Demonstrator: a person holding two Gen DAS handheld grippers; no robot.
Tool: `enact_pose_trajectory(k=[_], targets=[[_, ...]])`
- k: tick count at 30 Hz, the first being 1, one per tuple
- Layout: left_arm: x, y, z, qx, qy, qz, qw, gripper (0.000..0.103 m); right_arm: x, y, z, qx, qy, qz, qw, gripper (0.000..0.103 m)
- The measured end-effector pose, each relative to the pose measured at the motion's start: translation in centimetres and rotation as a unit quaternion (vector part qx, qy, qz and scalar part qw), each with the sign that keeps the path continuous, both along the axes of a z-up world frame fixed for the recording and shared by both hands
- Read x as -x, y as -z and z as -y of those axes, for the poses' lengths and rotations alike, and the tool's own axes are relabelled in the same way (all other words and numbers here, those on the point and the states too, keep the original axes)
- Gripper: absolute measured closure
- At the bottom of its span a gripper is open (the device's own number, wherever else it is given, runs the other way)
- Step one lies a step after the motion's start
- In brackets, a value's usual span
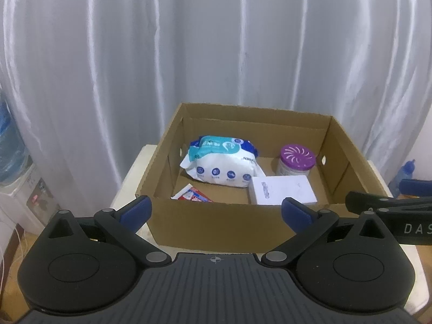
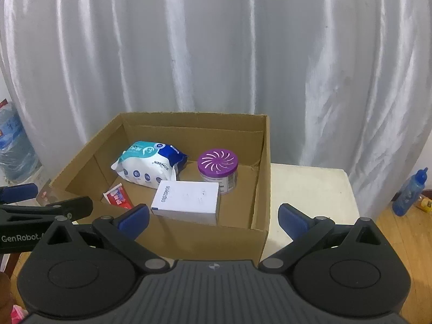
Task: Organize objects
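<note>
- Cardboard box (image 2: 189, 240) sits on table (image 2: 307, 189), toward its left side; curtain (image 2: 216, 54) hangs behind.
- 4 items in box: wipes pack (image 2: 148, 166) rear left, jar (image 2: 217, 170) rear right.
- Flat carton (image 2: 186, 202) front centre, just before jar.
- Tube (image 2: 117, 195) front left, left of carton.
- Bottle (image 2: 409, 193) on floor, right of table.

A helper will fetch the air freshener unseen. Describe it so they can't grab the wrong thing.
Look in the open cardboard box on the pale table. The air freshener stands upright toward the back right, just behind the flat white box. It alone is round, with a purple slotted lid.
</note>
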State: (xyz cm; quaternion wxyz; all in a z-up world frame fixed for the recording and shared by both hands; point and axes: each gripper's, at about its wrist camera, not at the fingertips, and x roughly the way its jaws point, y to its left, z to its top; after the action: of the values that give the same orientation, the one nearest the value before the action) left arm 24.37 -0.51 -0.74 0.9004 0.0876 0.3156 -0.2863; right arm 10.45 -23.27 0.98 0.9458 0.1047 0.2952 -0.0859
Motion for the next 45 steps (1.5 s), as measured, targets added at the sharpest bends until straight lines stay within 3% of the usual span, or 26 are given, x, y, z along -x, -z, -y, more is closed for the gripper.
enact_pose_trajectory(k=[45], targets=[[0.36,-0.02,0.86,-0.023,0.006,-0.004,0.9997,0.001,-0.1,0.52,0.56,-0.014,0.004,-0.012,1.0,0.0]])
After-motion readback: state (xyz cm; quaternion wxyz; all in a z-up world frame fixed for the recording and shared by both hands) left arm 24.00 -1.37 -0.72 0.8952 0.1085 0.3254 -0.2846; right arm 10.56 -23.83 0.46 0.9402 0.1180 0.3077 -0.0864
